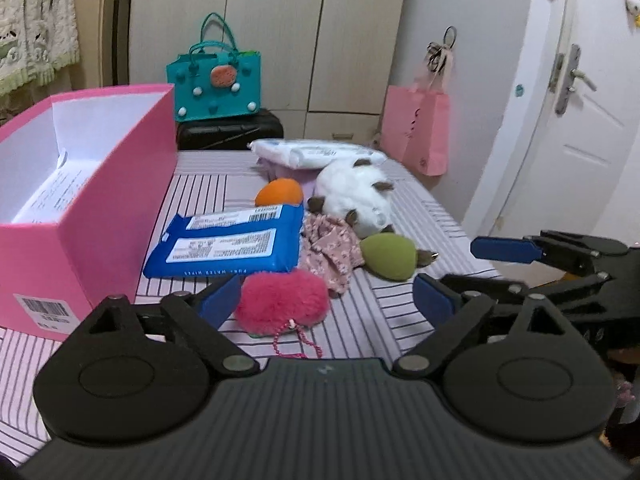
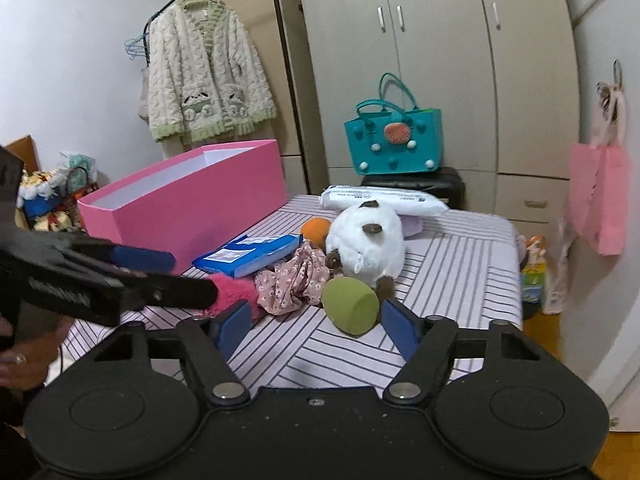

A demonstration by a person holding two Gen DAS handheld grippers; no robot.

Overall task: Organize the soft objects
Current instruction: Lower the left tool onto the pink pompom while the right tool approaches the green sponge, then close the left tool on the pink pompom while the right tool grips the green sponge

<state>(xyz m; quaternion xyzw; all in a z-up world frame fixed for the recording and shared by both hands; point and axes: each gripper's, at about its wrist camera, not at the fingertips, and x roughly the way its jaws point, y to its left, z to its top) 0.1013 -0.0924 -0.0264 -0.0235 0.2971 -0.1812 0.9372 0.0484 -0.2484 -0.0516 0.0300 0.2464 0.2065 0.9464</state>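
Observation:
An open pink box stands at the left of the striped table; it also shows in the right wrist view. My left gripper is open, its jaws on either side of a pink fluffy pompom. My right gripper is open, just short of a green egg-shaped sponge. Behind lie a floral cloth, a white plush animal, an orange sponge and a blue wipes pack.
A white wipes pack lies on a lilac item at the table's far edge. A teal bag sits on a black case beyond. A pink paper bag hangs at the right. Wardrobes stand behind.

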